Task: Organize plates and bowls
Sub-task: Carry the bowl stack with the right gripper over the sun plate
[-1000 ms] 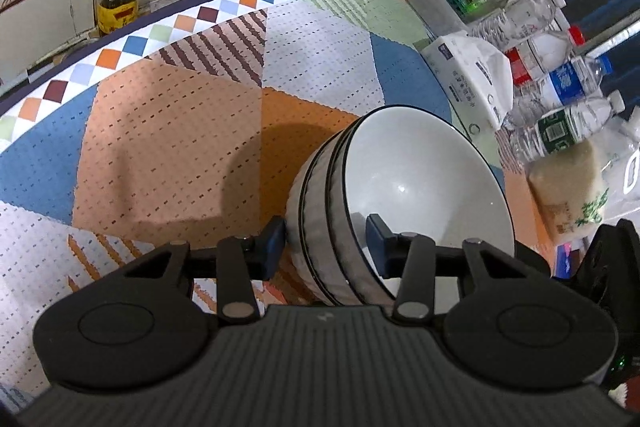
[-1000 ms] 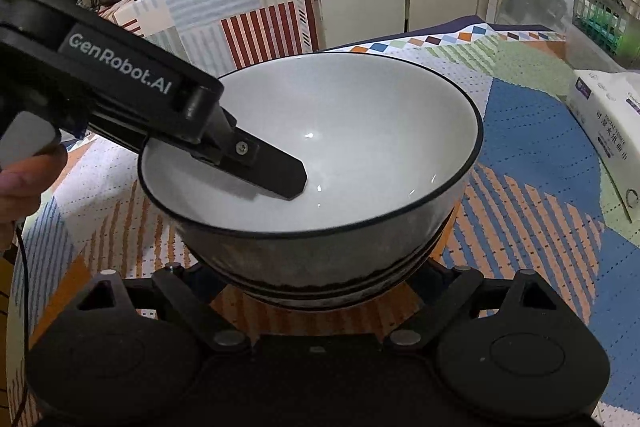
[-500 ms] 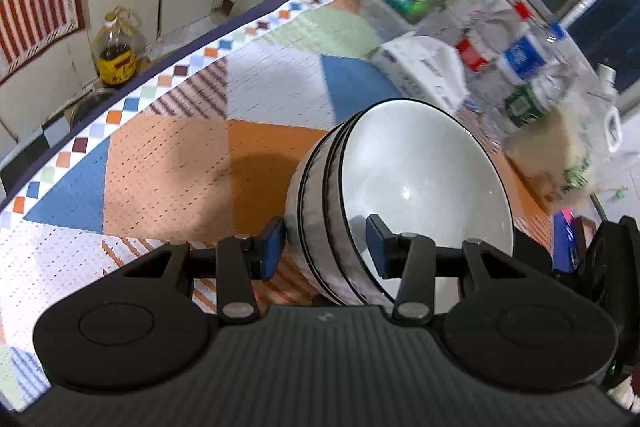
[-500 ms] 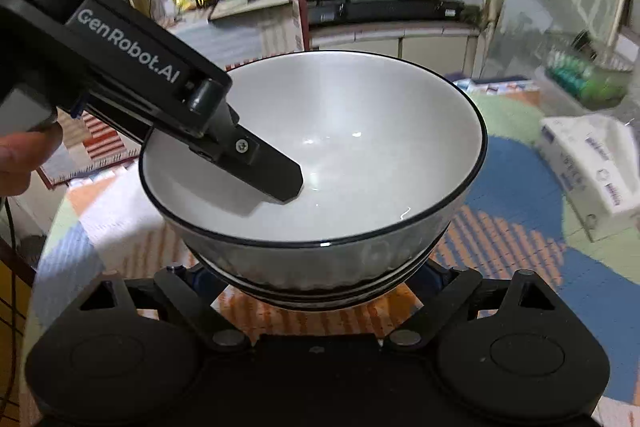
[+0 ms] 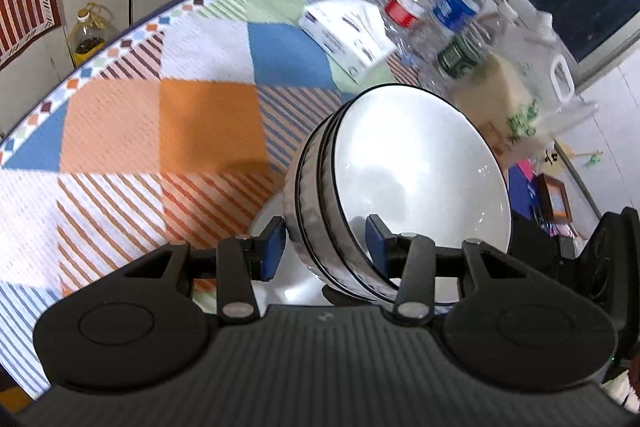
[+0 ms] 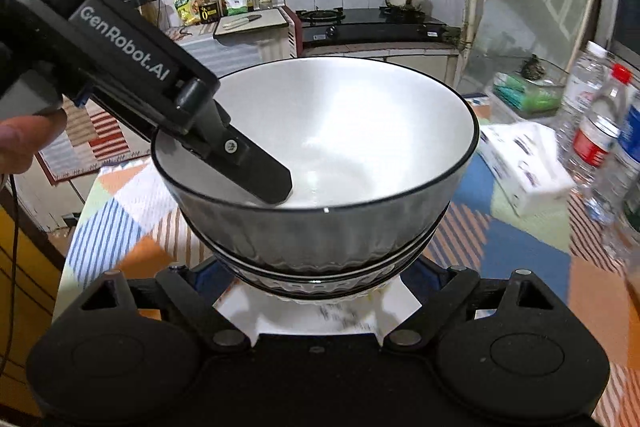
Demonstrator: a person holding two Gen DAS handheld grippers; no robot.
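Left gripper point(image 5: 322, 253), marked "GenRobot.AI", clamps the wall of the stacked bowls point(image 6: 316, 163); the right gripper point(image 6: 316, 291), jaws wide and lately narrowing, cradles their base. Since earlier, the bowls have risen off the patchwork tablecloth point(image 5: 168, 107), a white plate point(image 6: 328, 319) showing below.

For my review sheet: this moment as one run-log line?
left gripper: shut on rim of stacked black-rimmed white bowls | right gripper: jaws flank stack base | stack: above patchwork tablecloth

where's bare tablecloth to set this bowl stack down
Free: the orange and white patches of the tablecloth, between the checkered border and the stack of bowls. Crowded: the far right, with the tissue box and water bottles.
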